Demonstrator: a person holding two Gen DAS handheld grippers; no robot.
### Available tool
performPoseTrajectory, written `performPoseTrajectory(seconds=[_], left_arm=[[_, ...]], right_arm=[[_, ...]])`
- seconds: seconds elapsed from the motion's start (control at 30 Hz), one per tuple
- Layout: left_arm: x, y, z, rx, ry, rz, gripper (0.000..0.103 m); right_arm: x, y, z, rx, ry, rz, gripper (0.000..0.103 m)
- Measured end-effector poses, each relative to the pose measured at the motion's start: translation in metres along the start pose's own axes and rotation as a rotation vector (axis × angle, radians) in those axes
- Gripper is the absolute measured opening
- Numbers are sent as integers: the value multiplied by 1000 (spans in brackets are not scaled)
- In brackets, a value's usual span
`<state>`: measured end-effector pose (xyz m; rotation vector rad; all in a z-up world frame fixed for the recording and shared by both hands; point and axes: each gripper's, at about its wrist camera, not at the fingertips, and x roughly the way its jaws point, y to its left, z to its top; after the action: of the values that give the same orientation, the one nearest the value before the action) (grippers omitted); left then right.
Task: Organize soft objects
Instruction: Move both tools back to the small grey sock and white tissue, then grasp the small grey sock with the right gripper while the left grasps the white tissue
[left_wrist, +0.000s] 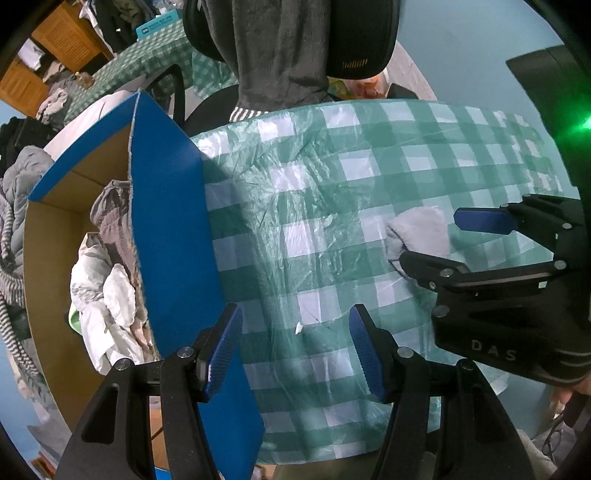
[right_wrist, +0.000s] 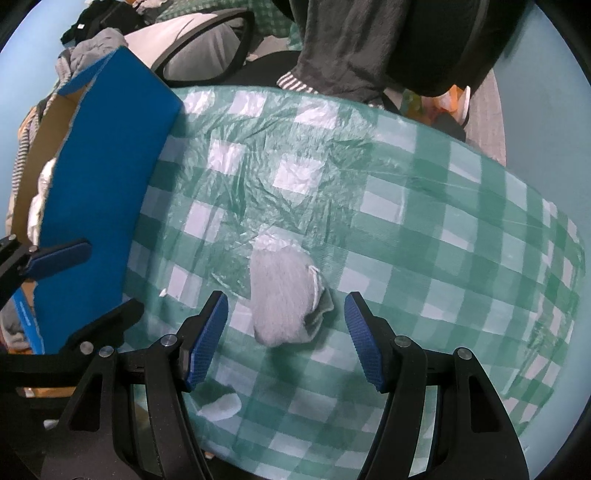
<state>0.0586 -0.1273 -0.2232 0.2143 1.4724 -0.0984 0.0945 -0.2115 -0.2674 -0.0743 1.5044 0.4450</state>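
Note:
A grey balled sock (right_wrist: 284, 295) lies on the green checked tablecloth (right_wrist: 424, 229). My right gripper (right_wrist: 286, 339) is open, its blue pads on either side of the sock and just short of it. In the left wrist view the sock (left_wrist: 421, 232) lies at the right, between the right gripper's open fingers (left_wrist: 484, 220). My left gripper (left_wrist: 295, 354) is open and empty above the cloth (left_wrist: 314, 184), beside the blue cardboard box (left_wrist: 166, 236). The box holds grey and white soft clothes (left_wrist: 110, 280).
The blue box (right_wrist: 107, 177) stands at the table's left edge. A black office chair with dark grey cloth draped on it (left_wrist: 288, 48) is behind the table. Another white soft item (right_wrist: 221, 406) lies at the table's near edge. Piles of clothes (left_wrist: 22, 192) lie at the left.

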Motion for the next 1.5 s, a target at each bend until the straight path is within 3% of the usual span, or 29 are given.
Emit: performPoseTrajectory(seconds=[0.43, 0.5, 0.6, 0.73, 1.5], left_arm=[[11, -6, 3, 22, 23, 17, 64], [11, -9, 3, 33, 21, 23, 65], [10, -12, 1, 47, 22, 24, 65], [8, -16, -2, 56, 21, 16, 65], [9, -67, -50, 176, 70, -102, 65]], right_arm=[[19, -5, 3, 9, 23, -4, 65], [22, -8, 2, 17, 26, -1, 47], [23, -11, -1, 33, 25, 18, 31], [17, -13, -7, 36, 1, 13, 22], [-29, -40, -90, 154, -66, -6, 20]])
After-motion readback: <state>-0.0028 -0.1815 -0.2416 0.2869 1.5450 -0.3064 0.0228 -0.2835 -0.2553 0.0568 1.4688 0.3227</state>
